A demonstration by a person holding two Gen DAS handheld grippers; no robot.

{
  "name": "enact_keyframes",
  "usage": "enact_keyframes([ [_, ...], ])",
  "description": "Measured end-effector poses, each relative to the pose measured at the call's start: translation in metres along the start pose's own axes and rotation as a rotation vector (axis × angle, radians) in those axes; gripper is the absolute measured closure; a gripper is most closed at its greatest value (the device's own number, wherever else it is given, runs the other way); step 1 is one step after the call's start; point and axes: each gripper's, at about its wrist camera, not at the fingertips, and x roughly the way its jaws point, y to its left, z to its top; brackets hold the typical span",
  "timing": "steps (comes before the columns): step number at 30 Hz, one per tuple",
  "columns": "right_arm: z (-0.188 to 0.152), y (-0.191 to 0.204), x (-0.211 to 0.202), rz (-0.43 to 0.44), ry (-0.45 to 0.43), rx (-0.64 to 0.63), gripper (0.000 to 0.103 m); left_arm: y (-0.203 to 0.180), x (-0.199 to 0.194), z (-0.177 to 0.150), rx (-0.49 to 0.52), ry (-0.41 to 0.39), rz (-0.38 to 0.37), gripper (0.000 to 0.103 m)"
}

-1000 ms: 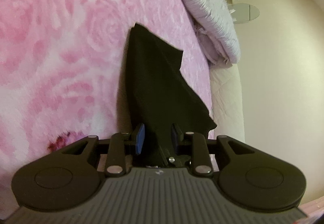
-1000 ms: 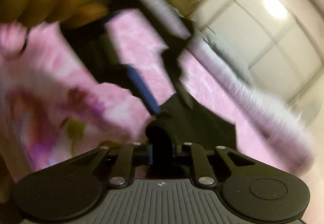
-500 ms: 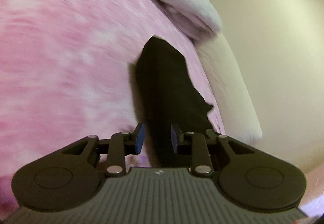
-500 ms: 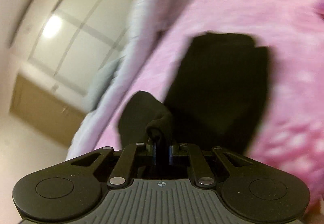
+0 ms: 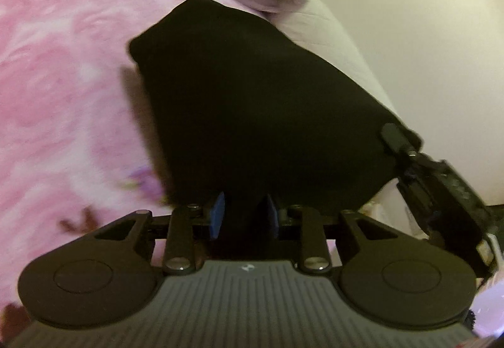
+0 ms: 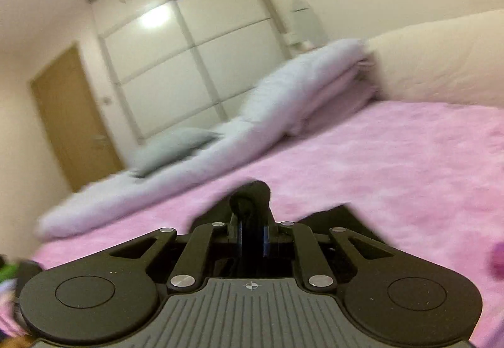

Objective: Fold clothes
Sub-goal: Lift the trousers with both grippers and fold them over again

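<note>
Most of both views is the pink bed point(image 5: 63, 89), with a pale duvet point(image 6: 283, 102) heaped along its far side, at the upper middle of the right wrist frame. On the pink lies the black garment point(image 5: 252, 102), filling the centre of the left wrist frame, its far corner pointing at the top centre.

At the right edge of that frame the right gripper point(image 5: 397, 137) is clamped on the garment's right corner; in its own view the right gripper point(image 6: 252, 231) has its blue pads pressed together on a bunched nub of black cloth.

At the bottom centre, the left gripper point(image 5: 245, 215) has the near hem between its blue pads. Its jaws are opening, and the dark cloth probably no longer feels any squeeze, though black on black makes that hard to judge.

To fold well, lay both held corners flat and level with each other, edges matched, before either hand draws away.
</note>
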Motion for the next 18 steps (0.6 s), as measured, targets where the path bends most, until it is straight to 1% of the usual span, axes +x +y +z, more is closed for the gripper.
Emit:
enact_keyframes([
  [2,-0.007,-0.036,0.018,-0.107,0.063,0.091,0.092,-0.002,0.007,0.002,0.013,0.024,-0.007,0.079],
  [3,-0.016,-0.057,0.022,-0.145,0.107,0.154,0.092,0.0,0.01,0.001,0.004,0.038,-0.018,0.08],
  [5,-0.027,-0.09,0.028,-0.143,0.13,0.3,0.092,0.002,0.013,0.0,-0.012,0.057,-0.034,0.081],
  [6,-0.028,-0.094,0.025,-0.133,0.115,0.334,0.092,0.003,0.013,-0.001,-0.012,0.062,-0.034,0.081],
  [8,-0.017,-0.083,0.016,-0.146,0.056,0.28,0.092,0.002,0.011,0.0,0.002,0.065,-0.028,0.081],
  [10,-0.012,-0.068,0.01,-0.157,0.025,0.241,0.092,0.002,0.007,0.002,0.007,0.063,-0.029,0.08],
  [11,-0.007,-0.068,0.009,-0.174,0.021,0.245,0.092,0.003,0.006,0.005,0.006,0.058,-0.024,0.079],
  [12,-0.01,-0.074,0.021,-0.197,0.03,0.246,0.092,0.005,0.006,0.007,0.005,0.053,-0.014,0.078],
  [14,-0.026,-0.09,0.029,-0.253,0.071,0.282,0.092,0.012,0.009,0.01,-0.007,0.05,0.014,0.078],
  [15,-0.035,-0.097,0.023,-0.246,0.08,0.337,0.091,0.015,0.01,0.01,-0.022,0.056,0.027,0.078],
  [16,-0.038,-0.109,0.026,-0.204,0.061,0.425,0.088,0.019,0.011,0.01,-0.035,0.059,0.031,0.078],
  [17,-0.04,-0.115,0.017,-0.176,0.059,0.481,0.087,0.022,0.011,0.009,-0.046,0.061,0.032,0.078],
  [18,-0.041,-0.12,0.008,-0.148,0.058,0.535,0.082,0.024,0.011,0.01,-0.056,0.062,0.032,0.077],
])
